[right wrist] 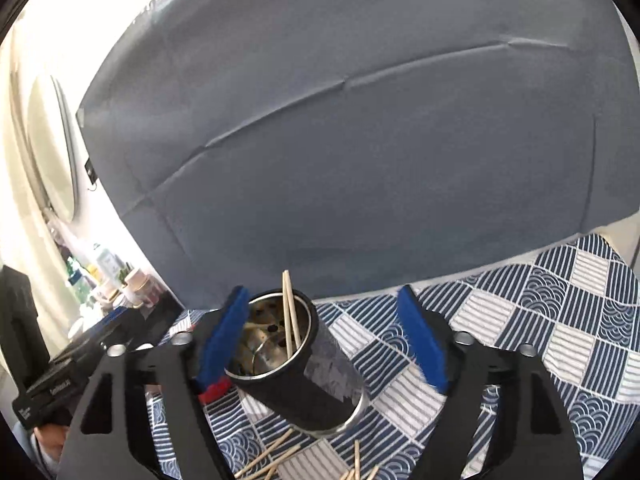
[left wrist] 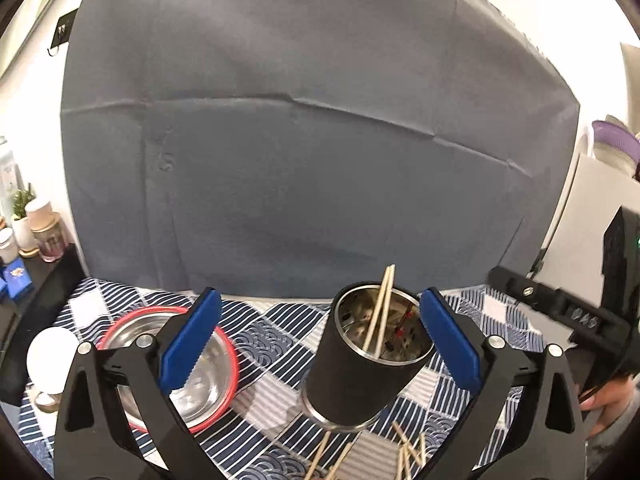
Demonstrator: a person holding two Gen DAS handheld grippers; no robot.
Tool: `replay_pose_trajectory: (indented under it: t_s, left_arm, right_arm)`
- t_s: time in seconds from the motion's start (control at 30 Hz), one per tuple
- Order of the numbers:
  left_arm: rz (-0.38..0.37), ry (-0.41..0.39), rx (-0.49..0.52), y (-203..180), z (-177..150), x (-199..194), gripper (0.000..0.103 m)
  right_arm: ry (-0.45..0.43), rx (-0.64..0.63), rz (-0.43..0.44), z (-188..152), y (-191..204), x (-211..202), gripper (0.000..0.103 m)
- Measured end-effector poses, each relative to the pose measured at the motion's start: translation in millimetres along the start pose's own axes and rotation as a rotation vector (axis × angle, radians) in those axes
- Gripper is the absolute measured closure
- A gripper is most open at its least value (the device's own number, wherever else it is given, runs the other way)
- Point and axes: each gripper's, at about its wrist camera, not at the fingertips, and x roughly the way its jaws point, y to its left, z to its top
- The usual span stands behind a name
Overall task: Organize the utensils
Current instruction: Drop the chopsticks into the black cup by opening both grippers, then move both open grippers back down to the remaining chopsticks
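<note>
Nearest of all, loose chopsticks (left wrist: 404,452) lie scattered on the blue-and-white patterned tablecloth (left wrist: 272,344), just in front of the holder's base; the right wrist view shows the same sticks (right wrist: 276,456) fanned out along its bottom edge. Just beyond them stands the black utensil holder (left wrist: 360,376), a cylinder with a shiny metal lining and rim, upright on the cloth, with two chopsticks (left wrist: 382,312) already inside and leaning out past its far rim. The left gripper (left wrist: 320,344) hangs with its blue-padded fingers spread wide apart and holding nothing; the holder sits between them, close to the right-hand pad, though whether they touch cannot be told. The right gripper (right wrist: 320,340) is likewise spread wide and holding nothing, and the holder (right wrist: 304,376) sits between its fingers, nearer the left pad, with the two sticks (right wrist: 290,312) rising from it. Left of the holder in the left wrist view, partly behind a finger, rests a steel bowl with a red rim (left wrist: 132,328), and a white round object (left wrist: 50,356) lies just beside that. Farther back a creased grey backdrop (left wrist: 320,140) rises behind the table, and small jars and a potted plant (left wrist: 22,220) stand on a dark shelf at far left.
</note>
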Motion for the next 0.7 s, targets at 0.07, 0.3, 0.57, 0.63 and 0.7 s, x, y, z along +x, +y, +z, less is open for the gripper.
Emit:
replay_pose_trajectory:
  t_s: [0.07, 0.3, 0.57, 0.63, 0.7]
  left_arm:
    - [0.018, 0.012, -0.004, 3, -3, -4, 0.006]
    - [0.050, 0.087, 0.038, 8, -22, -10, 0.006]
    - [0.063, 0.207, 0.070, 15, -57, -4, 0.006]
    - [0.063, 0.240, 0.070, 19, -68, -2, 0.006]
    - [0.069, 0.276, 0.070, 22, -80, 1, 0.006]
  right_arm:
    - [0.002, -0.008, -0.002, -1, 1, -6, 0.020]
    - [0.043, -0.014, -0.042, -12, 2, -16, 0.016]
    - [0.153, -0.022, -0.092, -41, -7, -11, 0.016]
    - [0.179, -0.028, -0.103, -49, -9, -9, 0.016]
    - [0.201, -0.035, -0.114, -56, -10, -6, 0.016]
